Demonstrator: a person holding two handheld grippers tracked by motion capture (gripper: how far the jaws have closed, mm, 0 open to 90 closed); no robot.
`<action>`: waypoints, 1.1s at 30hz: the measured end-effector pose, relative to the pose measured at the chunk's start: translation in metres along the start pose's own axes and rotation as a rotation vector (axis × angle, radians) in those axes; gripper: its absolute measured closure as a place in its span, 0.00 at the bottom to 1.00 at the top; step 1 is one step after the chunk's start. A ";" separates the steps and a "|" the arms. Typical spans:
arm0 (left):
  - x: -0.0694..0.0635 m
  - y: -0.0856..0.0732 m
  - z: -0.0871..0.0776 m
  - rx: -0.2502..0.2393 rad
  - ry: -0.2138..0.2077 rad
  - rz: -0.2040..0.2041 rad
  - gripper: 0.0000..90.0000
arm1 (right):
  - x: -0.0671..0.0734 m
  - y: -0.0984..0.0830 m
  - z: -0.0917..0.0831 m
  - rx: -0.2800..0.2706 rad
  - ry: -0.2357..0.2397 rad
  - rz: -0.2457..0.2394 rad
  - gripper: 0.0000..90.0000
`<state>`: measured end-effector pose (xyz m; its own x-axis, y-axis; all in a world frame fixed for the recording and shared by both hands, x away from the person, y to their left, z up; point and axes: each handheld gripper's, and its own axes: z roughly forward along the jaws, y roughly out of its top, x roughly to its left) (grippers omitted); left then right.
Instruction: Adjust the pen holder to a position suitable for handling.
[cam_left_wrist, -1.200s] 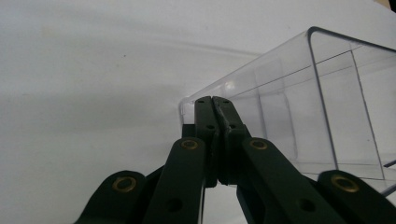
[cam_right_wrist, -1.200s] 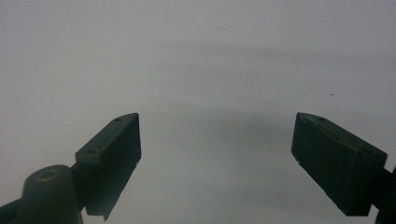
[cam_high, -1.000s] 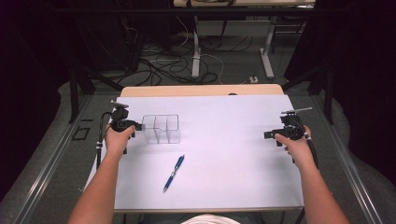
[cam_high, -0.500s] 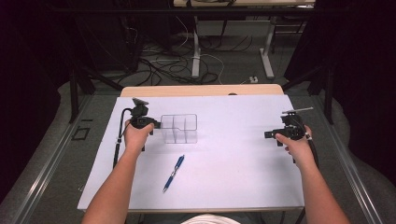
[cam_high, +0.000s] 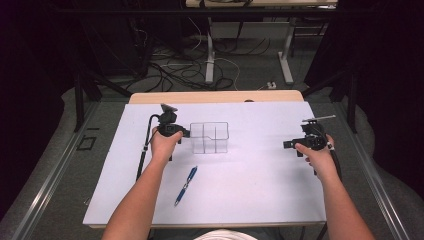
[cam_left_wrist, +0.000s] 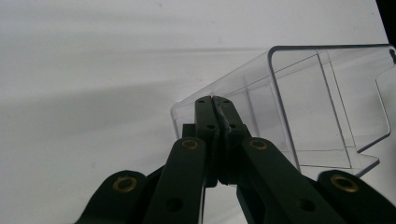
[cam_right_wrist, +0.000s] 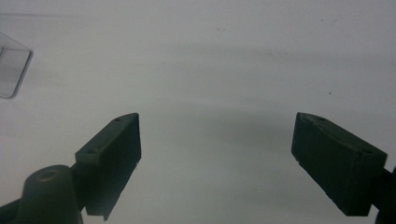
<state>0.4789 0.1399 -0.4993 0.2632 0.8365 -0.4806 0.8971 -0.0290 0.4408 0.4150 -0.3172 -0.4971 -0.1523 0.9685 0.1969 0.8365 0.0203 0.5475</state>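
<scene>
A clear plastic organizer (cam_high: 210, 137) with compartments stands on the white sheet (cam_high: 250, 190), left of the middle. My left gripper (cam_high: 186, 133) sits at its left side. In the left gripper view the jaws (cam_left_wrist: 215, 100) are pressed together on the near wall of the organizer (cam_left_wrist: 327, 107). My right gripper (cam_high: 287, 145) rests at the right side of the sheet, pointing left. Its jaws (cam_right_wrist: 217, 140) stand wide apart with nothing between them, and a corner of the organizer (cam_right_wrist: 11, 65) shows far off. A blue pen (cam_high: 186, 186) lies in front of the organizer.
The white sheet covers a wooden table (cam_high: 215, 96) whose far edge shows bare. Beyond it are cables and desk legs on the floor. Open sheet lies between the organizer and the right gripper.
My left hand has moved right across the sheet, and the clear organizer has moved right with it. The right hand and the pen have stayed where they were.
</scene>
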 end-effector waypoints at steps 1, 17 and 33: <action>-0.004 0.001 0.002 0.009 0.006 0.015 1.00 | 0.000 0.000 0.000 0.001 0.001 0.001 0.17; -0.019 0.002 0.013 0.015 -0.026 0.036 1.00 | 0.000 -0.001 0.002 0.002 0.000 -0.002 0.17; -0.018 0.000 0.000 0.012 0.020 0.058 0.95 | -0.002 -0.002 0.001 -0.002 -0.006 -0.003 0.17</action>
<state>0.4742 0.1247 -0.4900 0.3078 0.8438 -0.4396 0.8849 -0.0842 0.4581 0.4139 -0.3188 -0.4990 -0.1515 0.9700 0.1899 0.8349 0.0228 0.5499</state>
